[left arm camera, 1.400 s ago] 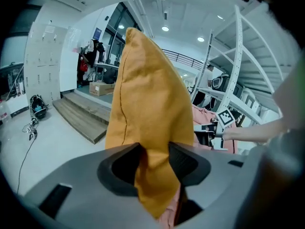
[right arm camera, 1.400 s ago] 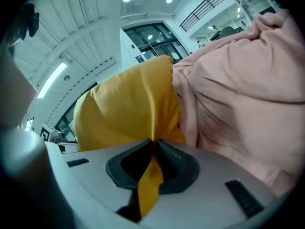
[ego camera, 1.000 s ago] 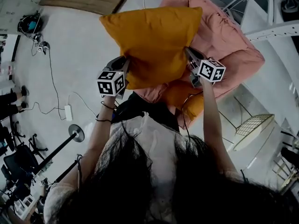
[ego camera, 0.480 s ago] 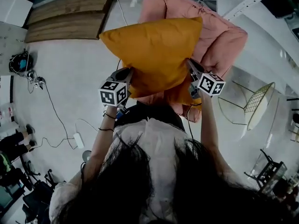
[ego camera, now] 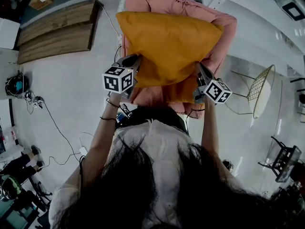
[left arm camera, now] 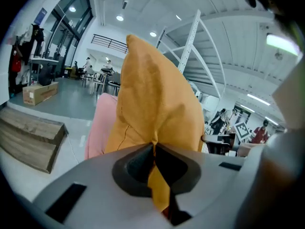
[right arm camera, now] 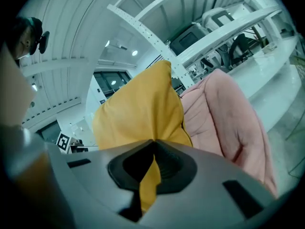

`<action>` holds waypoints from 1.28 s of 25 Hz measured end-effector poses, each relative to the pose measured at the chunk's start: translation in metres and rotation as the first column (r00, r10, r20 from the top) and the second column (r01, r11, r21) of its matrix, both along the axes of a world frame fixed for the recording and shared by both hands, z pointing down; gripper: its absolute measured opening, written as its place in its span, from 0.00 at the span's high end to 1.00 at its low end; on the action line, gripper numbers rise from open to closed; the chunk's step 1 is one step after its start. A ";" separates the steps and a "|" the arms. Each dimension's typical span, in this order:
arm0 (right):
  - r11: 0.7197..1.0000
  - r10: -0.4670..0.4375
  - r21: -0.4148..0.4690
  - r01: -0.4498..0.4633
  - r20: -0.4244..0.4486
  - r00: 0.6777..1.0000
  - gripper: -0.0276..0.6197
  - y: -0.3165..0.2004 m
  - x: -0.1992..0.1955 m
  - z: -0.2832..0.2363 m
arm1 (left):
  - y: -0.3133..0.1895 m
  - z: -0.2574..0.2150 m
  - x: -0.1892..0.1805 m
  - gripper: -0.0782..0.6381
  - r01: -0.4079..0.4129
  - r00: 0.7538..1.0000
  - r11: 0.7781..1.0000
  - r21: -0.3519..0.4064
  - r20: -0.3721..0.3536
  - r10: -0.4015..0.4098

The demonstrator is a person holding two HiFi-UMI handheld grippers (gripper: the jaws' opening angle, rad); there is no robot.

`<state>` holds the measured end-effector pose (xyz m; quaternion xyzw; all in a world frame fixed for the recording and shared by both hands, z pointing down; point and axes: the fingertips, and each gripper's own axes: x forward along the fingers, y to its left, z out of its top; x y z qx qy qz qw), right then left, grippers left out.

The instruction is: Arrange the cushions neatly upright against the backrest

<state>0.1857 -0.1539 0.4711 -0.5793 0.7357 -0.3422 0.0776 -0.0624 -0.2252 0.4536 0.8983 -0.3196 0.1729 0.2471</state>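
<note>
- Scanning from the far left, I see wooden planks lying flat on the floor, well apart from the work area.
- My left gripper is clamped on the near-left corner of the orange cushion. In the left gripper view, a fold of orange fabric is pinched tight between the jaws.
- The orange cushion hangs in the air between both grippers, with its broad face toward the head camera. It is in front of the backrest of the pink armchair. I cannot tell whether it touches the backrest.
- My right gripper is clamped on the near-right corner of the same cushion, with fabric squeezed between its jaws.
- The pink armchair shows beyond and to the right of the cushion.
- A wire chair stands on the floor at the right.
</note>
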 end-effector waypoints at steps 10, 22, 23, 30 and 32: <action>0.992 0.126 0.003 -0.126 0.017 0.992 0.91 -0.006 0.056 0.013 | -0.077 -0.003 0.086 0.85 -0.118 0.991 0.992 0.037 0.063 0.116; 1.000 -0.004 -0.012 0.003 -0.060 0.998 0.91 -0.104 0.065 0.020 | -0.153 0.043 0.070 0.85 0.056 0.998 0.996 -0.073 -0.025 -0.058; 1.000 -0.017 -0.025 0.016 -0.071 0.997 0.91 -0.110 0.066 0.025 | -0.158 0.048 0.070 0.85 0.042 0.999 0.996 -0.081 -0.028 -0.044; 0.979 -0.058 -0.205 0.023 -0.167 0.984 0.91 -0.118 0.079 0.080 | -0.155 0.086 0.089 0.85 -0.095 0.995 0.988 -0.122 -0.047 0.090; 0.964 -0.072 -0.265 0.017 -0.200 0.977 0.91 -0.111 0.084 0.101 | -0.145 0.099 0.092 0.85 -0.090 0.994 0.985 -0.144 -0.074 0.080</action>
